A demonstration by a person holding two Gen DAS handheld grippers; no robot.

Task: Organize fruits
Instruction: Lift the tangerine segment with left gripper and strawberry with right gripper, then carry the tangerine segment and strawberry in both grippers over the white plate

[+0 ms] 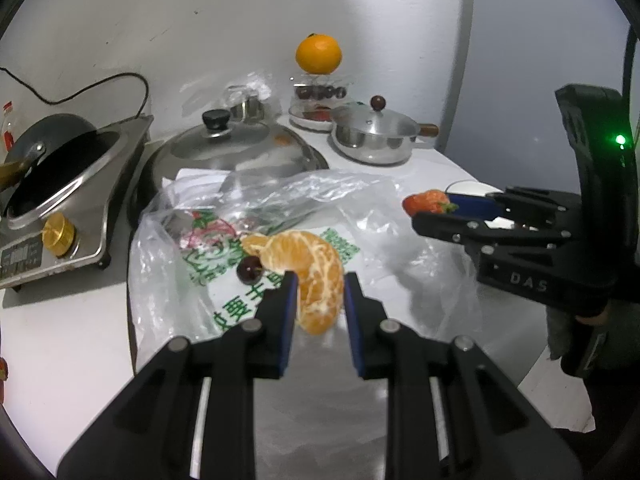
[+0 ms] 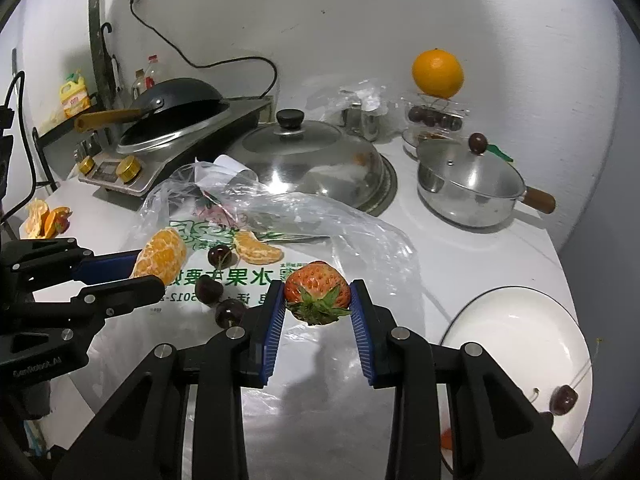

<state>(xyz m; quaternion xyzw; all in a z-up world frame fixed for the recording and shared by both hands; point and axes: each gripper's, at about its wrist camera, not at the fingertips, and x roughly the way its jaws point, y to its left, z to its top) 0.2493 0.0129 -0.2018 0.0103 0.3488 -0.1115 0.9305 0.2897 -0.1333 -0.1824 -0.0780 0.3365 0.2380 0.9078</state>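
Observation:
My left gripper (image 1: 319, 286) is shut on a peeled orange half (image 1: 316, 276) and holds it above a printed plastic bag (image 1: 248, 292). It also shows in the right wrist view (image 2: 160, 256). My right gripper (image 2: 318, 292) is shut on a strawberry (image 2: 318, 290), which also shows in the left wrist view (image 1: 426, 202). On the bag lie an orange segment (image 2: 256, 250) and three cherries (image 2: 219, 255). A white plate (image 2: 516, 344) at the right holds one cherry (image 2: 563, 399).
A whole orange (image 2: 438, 73) sits on a glass stand with cherries (image 2: 434, 118) at the back. A large steel lid (image 2: 308, 164), a lidded saucepan (image 2: 470, 184) and a stove with a wok (image 2: 176, 116) stand behind the bag. Orange peel (image 2: 42, 218) lies at the left.

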